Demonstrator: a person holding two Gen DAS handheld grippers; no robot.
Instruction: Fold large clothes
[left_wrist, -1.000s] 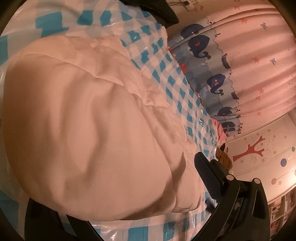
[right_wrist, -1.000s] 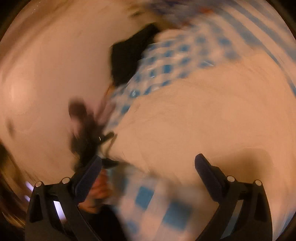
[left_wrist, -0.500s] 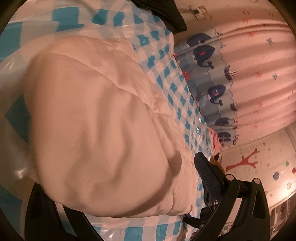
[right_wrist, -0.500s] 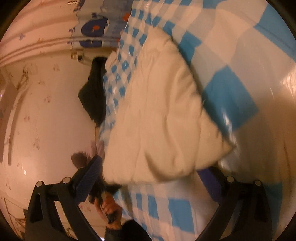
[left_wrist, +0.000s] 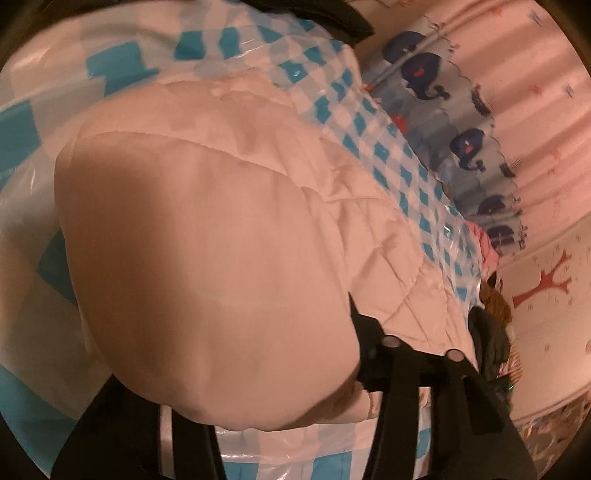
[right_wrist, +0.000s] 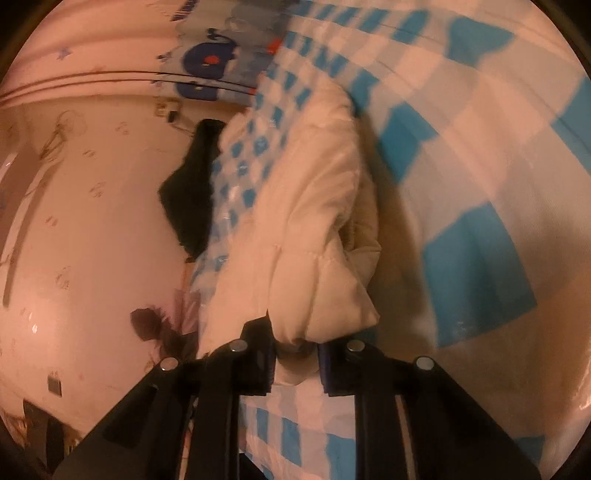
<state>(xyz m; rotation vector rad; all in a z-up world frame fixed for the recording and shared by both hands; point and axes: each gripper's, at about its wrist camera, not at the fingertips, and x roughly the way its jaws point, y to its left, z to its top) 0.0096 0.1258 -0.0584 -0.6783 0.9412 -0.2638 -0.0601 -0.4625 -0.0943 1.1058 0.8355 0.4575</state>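
A blue-and-white checked cover (left_wrist: 373, 122) with a glossy plastic sheen spreads over the wide surface in both views, under warm, dim, reddish light. Behind it hangs a pale pink curtain (left_wrist: 535, 122) dotted with small stars, with a blue whale-print band (left_wrist: 465, 144) along its lower edge; beside it stands a light wall (left_wrist: 554, 314) bearing a red tree decal (left_wrist: 543, 286). A dark cloth (right_wrist: 188, 199) lies at the cover's far edge, and in the right wrist view faint drawings mark the pale wall (right_wrist: 92, 221) there.
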